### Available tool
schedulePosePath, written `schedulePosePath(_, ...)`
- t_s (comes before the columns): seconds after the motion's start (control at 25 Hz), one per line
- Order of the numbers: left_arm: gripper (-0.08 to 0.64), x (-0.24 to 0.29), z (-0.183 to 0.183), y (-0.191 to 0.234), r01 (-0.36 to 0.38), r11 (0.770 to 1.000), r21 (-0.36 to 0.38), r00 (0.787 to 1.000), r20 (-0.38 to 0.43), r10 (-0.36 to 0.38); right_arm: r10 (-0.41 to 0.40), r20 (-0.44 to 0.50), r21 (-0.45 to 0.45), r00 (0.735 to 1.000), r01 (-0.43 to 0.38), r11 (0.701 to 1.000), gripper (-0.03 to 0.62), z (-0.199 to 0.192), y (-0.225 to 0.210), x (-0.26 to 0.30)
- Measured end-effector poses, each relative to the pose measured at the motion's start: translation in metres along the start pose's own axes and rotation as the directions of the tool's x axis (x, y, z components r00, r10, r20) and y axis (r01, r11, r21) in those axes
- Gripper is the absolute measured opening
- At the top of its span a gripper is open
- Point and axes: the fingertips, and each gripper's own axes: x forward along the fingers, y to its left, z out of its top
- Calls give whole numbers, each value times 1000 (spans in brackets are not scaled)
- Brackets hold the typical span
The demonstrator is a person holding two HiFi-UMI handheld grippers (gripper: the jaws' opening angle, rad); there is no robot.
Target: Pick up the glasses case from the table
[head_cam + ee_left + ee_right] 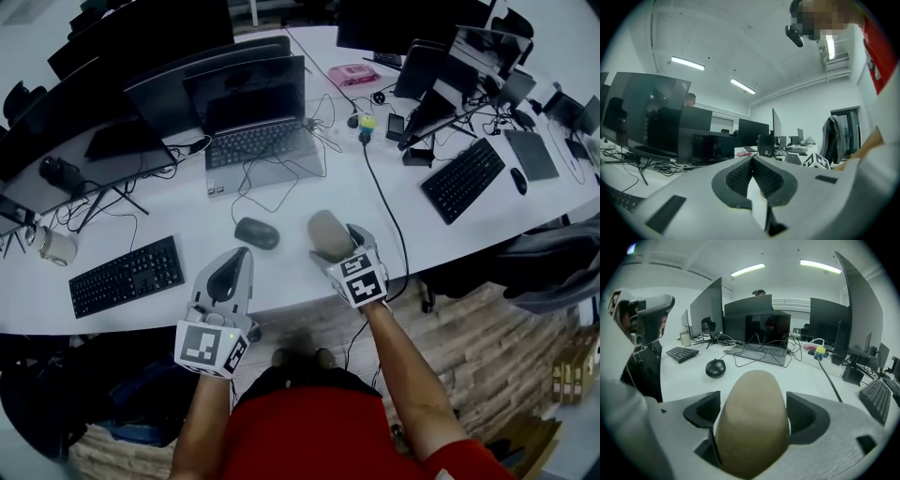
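Glasses case (328,232) sits between the released fingers (705,411) of the right gripper (753,412), not yet gripped or lifted; left gripper (752,159) is clenched, empty.

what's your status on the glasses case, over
Left gripper shut, empty. Right gripper open, jaws astride the beige oval glasses case on the white table, not yet clamped. Black computer mouse beside it, clear of the jaws.

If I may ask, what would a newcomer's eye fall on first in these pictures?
First, the beige glasses case, lying near the edge of the white table between the open jaws of the right gripper, which do not seem to press it. Next, the left gripper beside it, jaws shut and empty, with a black mouse beyond.
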Motion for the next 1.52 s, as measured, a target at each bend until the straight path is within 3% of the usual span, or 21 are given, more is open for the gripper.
schedulePosePath(0.52,9,-11,5,0,-25,1000,19,1000,0,25,-38,-40,16,998,38,999,402,-6,-3,5)
schedulePosePath(0.96,9,-20,22,-20,-3,999,39,999,39,2,-40,157,62,987,31,998,397,58,11,-74)
schedulePosePath(1.2,9,-26,36,-34,22,998,52,997,66,-25,-33,272,97,962,6,995,397,92,32,-131)
schedulePosePath(1.52,9,-38,49,-42,33,998,51,995,95,-38,2,370,129,929,-54,990,396,108,56,-186)
